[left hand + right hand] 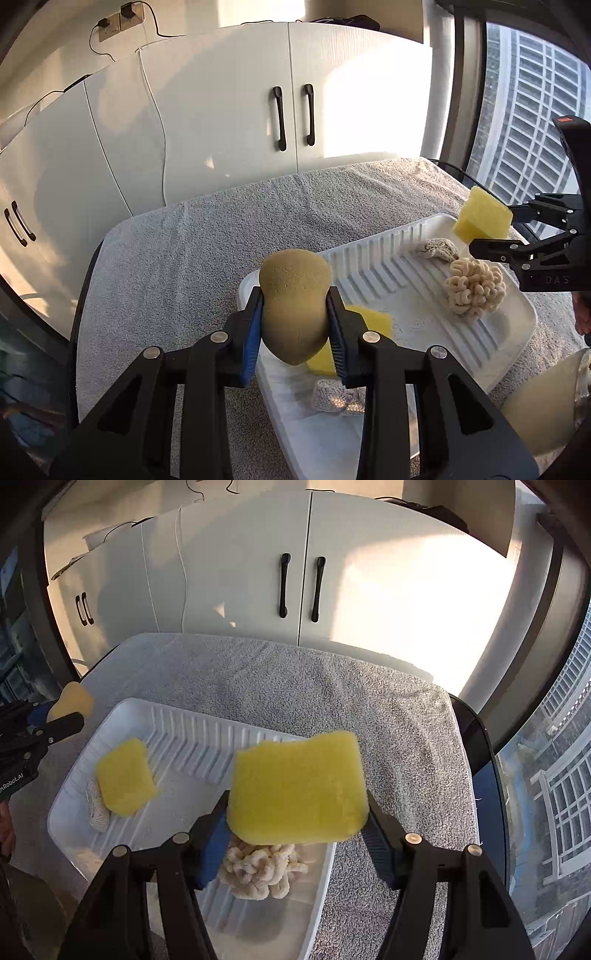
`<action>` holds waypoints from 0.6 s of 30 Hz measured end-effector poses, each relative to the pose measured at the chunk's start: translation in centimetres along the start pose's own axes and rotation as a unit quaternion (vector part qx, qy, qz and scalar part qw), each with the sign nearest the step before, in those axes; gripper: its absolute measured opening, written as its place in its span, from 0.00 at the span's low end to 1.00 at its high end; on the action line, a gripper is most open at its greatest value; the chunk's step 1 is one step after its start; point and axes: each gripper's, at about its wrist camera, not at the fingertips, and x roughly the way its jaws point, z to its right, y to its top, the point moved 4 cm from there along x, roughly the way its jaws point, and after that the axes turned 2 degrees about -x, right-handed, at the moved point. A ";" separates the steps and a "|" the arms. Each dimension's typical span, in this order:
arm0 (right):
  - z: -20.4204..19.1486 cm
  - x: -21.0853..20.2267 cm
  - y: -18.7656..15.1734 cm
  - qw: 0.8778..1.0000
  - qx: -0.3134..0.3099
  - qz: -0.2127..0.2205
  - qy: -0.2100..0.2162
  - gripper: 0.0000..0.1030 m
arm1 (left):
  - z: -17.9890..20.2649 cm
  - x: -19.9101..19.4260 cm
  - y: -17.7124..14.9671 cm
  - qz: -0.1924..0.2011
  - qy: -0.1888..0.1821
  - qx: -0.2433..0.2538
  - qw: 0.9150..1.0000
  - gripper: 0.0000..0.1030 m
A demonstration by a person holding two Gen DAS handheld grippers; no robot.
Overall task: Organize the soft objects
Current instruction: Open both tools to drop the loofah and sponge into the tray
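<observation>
Looks mid-task: white tray [74, 805] on the grey towel [295, 686] already holds 1 yellow sponge [125, 781], a noodle-like scrubber [474, 286] & 2 knit cloths. Left gripper [295, 317] pinches a tan sponge [293, 291] above tray's corner; right gripper [297, 812] pinches a 2nd yellow sponge [299, 788] over the tray. Both prob. left to set down.

You see a tan-brown sponge [294, 306] lower centre | bright yellow sponge [298, 789] mid-frame | second yellow sponge [125, 777] at left | cream looped scrubber [474, 287] at right | white ribbed tray [388, 273] | speckled grey towel [207, 251] | blue finger pads [252, 341]
</observation>
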 end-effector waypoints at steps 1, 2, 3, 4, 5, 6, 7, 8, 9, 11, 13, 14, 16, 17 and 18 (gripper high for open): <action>-0.6 0.5 0.4 1.000 -0.008 -0.003 0.005 0.65 | 0.4 0.5 0.2 -0.005 -0.003 0.001 1.000 0.29; -1.0 1.1 0.7 1.000 -0.014 -0.006 0.011 0.65 | 0.7 1.0 0.3 -0.008 -0.004 0.005 1.000 0.29; -1.4 1.7 1.1 1.000 -0.019 -0.011 0.021 0.65 | 1.1 1.5 0.4 -0.013 -0.005 0.011 1.000 0.29; -1.8 2.3 1.5 0.999 -0.023 -0.017 0.030 0.65 | 1.4 2.0 0.5 -0.015 -0.004 0.018 1.000 0.29; -2.1 3.0 1.7 0.999 -0.027 -0.023 0.038 0.65 | 1.7 2.4 0.8 -0.019 -0.003 0.026 0.999 0.29; -2.4 3.6 1.9 0.998 -0.032 -0.030 0.041 0.65 | 2.0 2.8 0.9 -0.026 -0.008 0.027 0.999 0.29; -2.7 4.1 2.1 0.998 -0.038 -0.035 0.041 0.65 | 2.1 3.2 1.0 -0.033 -0.017 0.022 0.999 0.29; -3.1 4.6 2.2 0.997 -0.046 -0.042 0.044 0.65 | 2.1 3.6 1.1 -0.040 -0.024 0.016 0.999 0.29; -3.4 5.1 2.1 0.996 -0.054 -0.049 0.048 0.65 | 2.1 4.0 1.1 -0.047 -0.031 0.011 0.998 0.29; -4.2 5.9 1.8 0.994 -0.069 -0.061 0.053 0.66 | 2.2 4.8 1.1 -0.058 -0.034 0.003 0.998 0.29; -4.9 6.3 1.6 0.994 -0.090 -0.057 0.039 0.66 | 2.2 5.5 1.1 -0.069 -0.042 -0.005 0.997 0.29; -5.2 6.4 1.5 0.993 -0.100 -0.057 0.033 0.66 | 2.2 5.8 1.1 -0.071 -0.043 -0.008 0.997 0.29; -5.7 6.5 1.4 0.991 -0.122 -0.059 0.018 0.66 | 2.4 6.1 1.1 -0.072 -0.042 -0.007 0.997 0.29; -6.0 6.7 1.3 0.989 -0.135 -0.061 0.007 0.66 | 2.5 6.3 1.2 -0.074 -0.043 -0.006 0.996 0.29; -6.2 6.8 1.2 0.987 -0.151 -0.063 -0.003 0.66 | 2.6 6.4 1.3 -0.073 -0.040 -0.004 0.996 0.30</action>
